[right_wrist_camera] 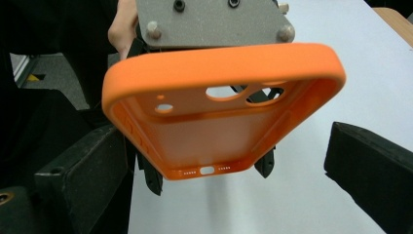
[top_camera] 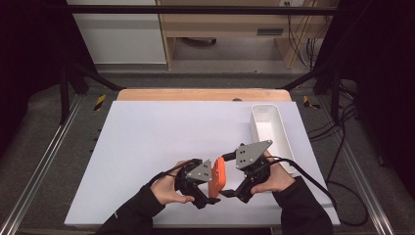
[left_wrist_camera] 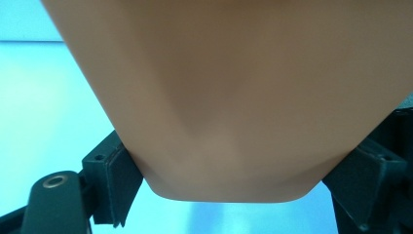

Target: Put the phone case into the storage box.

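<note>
An orange phone case (top_camera: 218,177) stands on edge just above the white table (top_camera: 156,132), near the front. My left gripper (top_camera: 214,182) is shut on it across its width. In the left gripper view the case's smooth back (left_wrist_camera: 234,97) is close up, and the pads (left_wrist_camera: 119,170) press on both sides. My right gripper (top_camera: 228,175) faces the case from the right. In the right gripper view the hollow inside of the case (right_wrist_camera: 214,126), with its camera cut-outs, sits between the wide-apart jaws of the right gripper (right_wrist_camera: 224,146). The right pad (right_wrist_camera: 370,165) stands apart from the case.
A long white bin (top_camera: 270,128) lies at the table's right side, just beyond my right hand. Black cables (top_camera: 313,183) trail off the right edge. The wooden table edge (top_camera: 203,94) runs along the far side.
</note>
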